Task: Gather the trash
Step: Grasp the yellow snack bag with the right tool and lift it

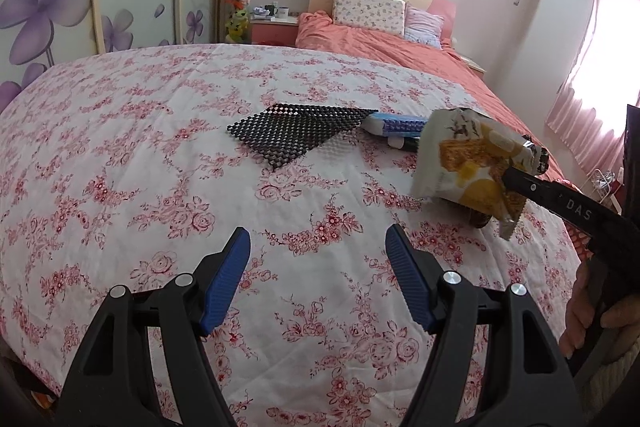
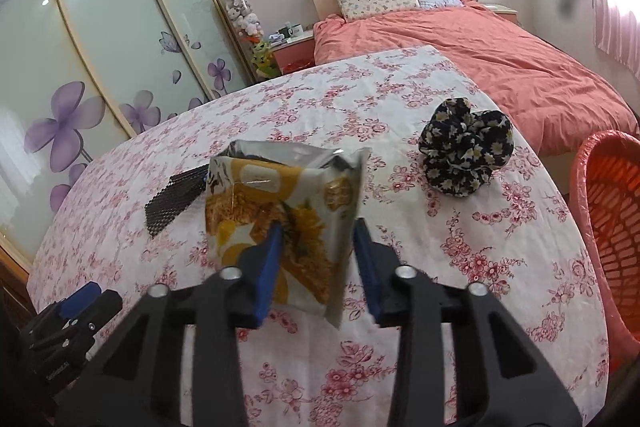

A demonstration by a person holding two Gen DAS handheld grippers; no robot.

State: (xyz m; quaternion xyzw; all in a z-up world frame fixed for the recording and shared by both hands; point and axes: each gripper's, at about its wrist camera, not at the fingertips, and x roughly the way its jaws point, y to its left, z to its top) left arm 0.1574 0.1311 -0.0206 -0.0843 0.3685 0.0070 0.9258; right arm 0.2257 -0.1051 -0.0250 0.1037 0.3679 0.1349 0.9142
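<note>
**Wrapper held above the floral cloth**

Wrapper (image 2: 280, 223), a torn-open snack packet printed in yellow and white with a silver inside, is gripped by the right gripper (image 2: 318, 227). Its blue pads (image 2: 269, 259) are closed onto the packet's lower half, one on each side, and the packet is lifted clear of the cloth (image 2: 400, 107). In the left wrist view the same packet (image 1: 468, 163) is seen at the right, clamped at the tip of the right gripper's black finger, with a hand (image 1: 596, 315) around the handle at the frame's edge.

The left gripper (image 1: 318, 247) is held over bare cloth (image 1: 160, 147). Its pads (image 1: 226, 279) are set well apart and nothing is between them.

A black mesh mat (image 1: 296, 133) is laid flat on the cloth beyond the left gripper. Just beside the mat's right corner, a small blue and white pack (image 1: 394, 127) is seen, partly hidden by the wrapper. From the right wrist view only a part of the mat (image 2: 176, 199) is visible, left of the packet.

A dark flowered bundle of fabric (image 2: 466, 155) is set on the cloth to the right of the wrapper, well apart from it. An orange basket (image 2: 612, 227) is seen at the cloth's right edge, beside the table. A bed (image 2: 480, 59) with a coral cover is placed behind.
</note>
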